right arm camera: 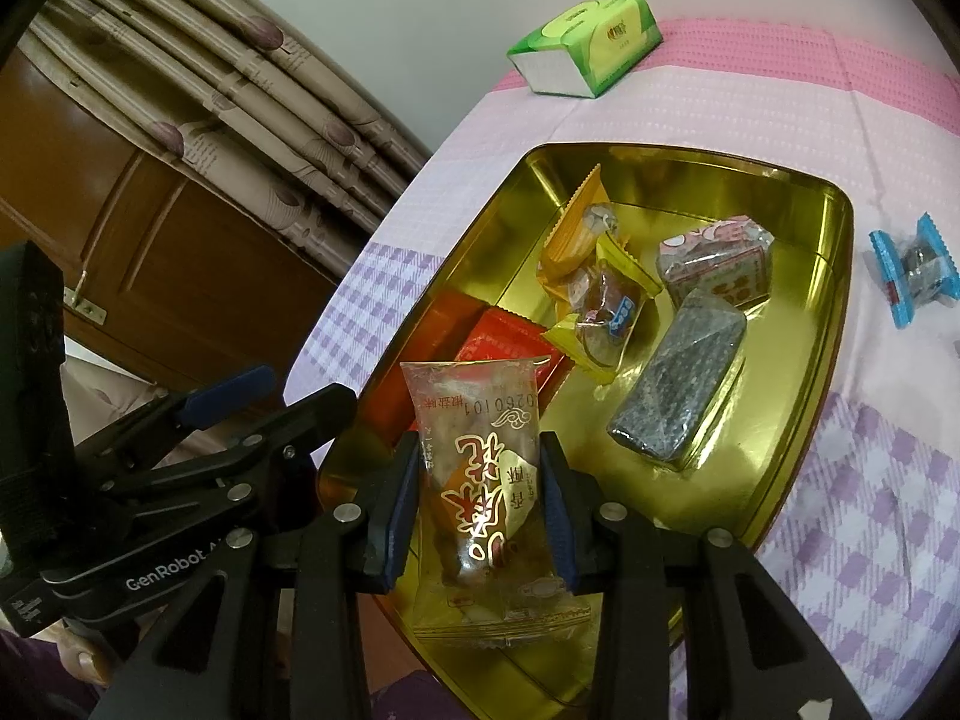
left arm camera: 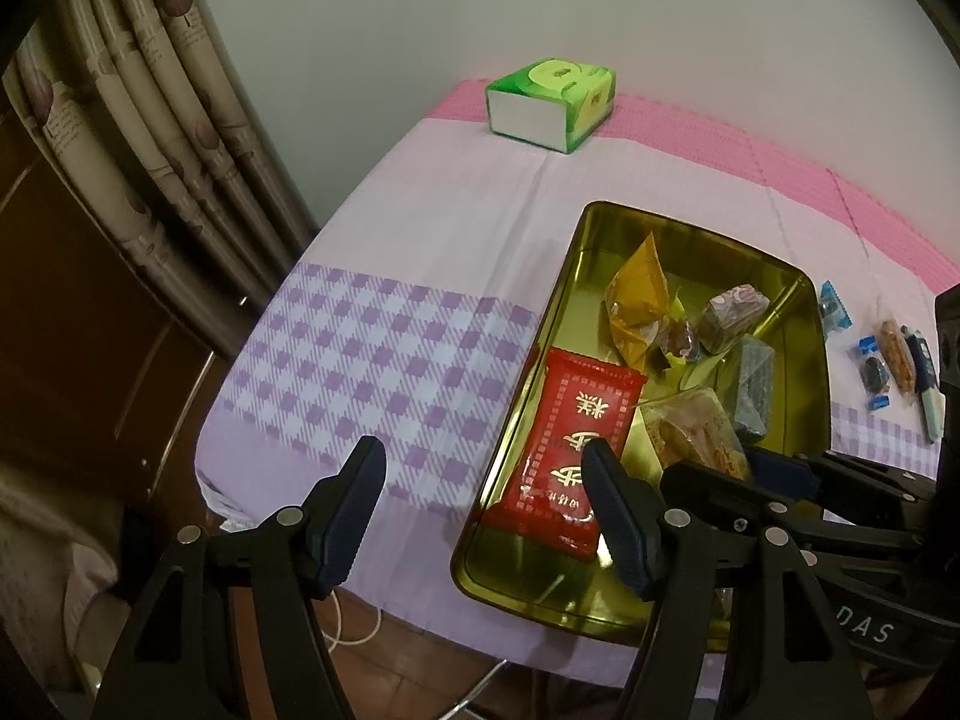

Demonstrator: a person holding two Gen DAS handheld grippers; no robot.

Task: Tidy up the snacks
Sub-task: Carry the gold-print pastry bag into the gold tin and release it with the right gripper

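At nine o'clock the left gripper gapes empty beside the gold tin, while at six the right gripper pinches a clear pastry packet above it, whose slick film could slip out early

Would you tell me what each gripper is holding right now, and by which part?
The right gripper pinches the clear-wrapped snack across its middle, pads on both long edges, above the gold tin. The left gripper is open, holding nothing.
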